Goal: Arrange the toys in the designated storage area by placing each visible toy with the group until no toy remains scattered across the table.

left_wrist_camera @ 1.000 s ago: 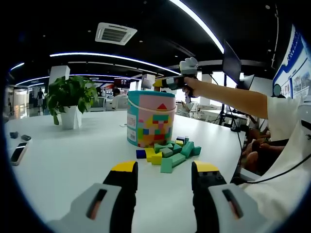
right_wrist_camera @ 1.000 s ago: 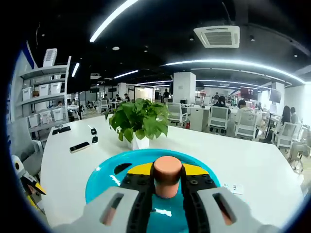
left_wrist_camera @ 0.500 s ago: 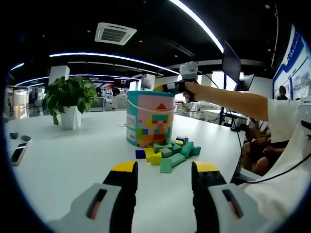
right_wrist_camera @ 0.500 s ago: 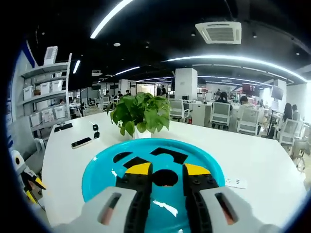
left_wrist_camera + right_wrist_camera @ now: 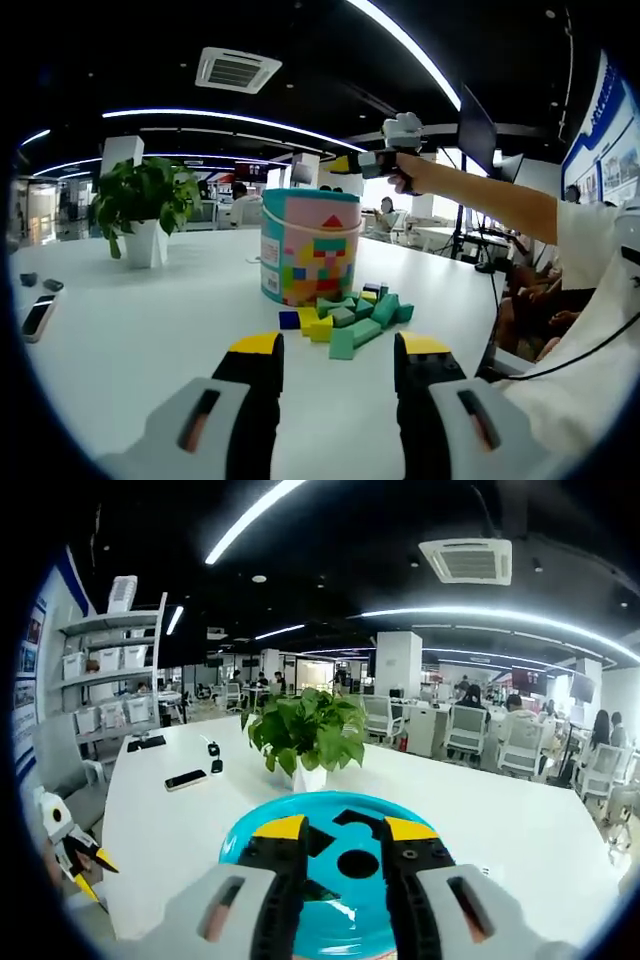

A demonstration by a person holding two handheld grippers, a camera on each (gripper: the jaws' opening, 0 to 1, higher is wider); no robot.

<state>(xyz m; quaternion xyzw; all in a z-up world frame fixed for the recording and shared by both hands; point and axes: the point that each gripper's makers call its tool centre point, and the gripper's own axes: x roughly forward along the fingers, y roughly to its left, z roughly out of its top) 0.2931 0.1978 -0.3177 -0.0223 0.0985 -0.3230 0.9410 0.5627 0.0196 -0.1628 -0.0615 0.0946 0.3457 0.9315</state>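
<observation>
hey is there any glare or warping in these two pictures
Left gripper view: ceiling light strips bow from fisheye warping; the table is bright, no harsh glare. Right gripper view: white glare streaks on the blue lid near the right tool; shelves lean at the edge.

A white tabletop (image 5: 130,330) is seen in the left gripper view, carrying a pastel toy bucket (image 5: 310,245) printed with block shapes. Just beside its base, a cluster of green, yellow and blue blocks (image 5: 348,315) is scattered on the surface. A potted plant (image 5: 145,210) in a white pot is stood farther back, and a phone (image 5: 38,315) is laid near the edge, with two small dark items (image 5: 40,281) close by.

In the right gripper view, the bucket's teal lid (image 5: 335,875) with shape cut-outs is seen from above.
</observation>
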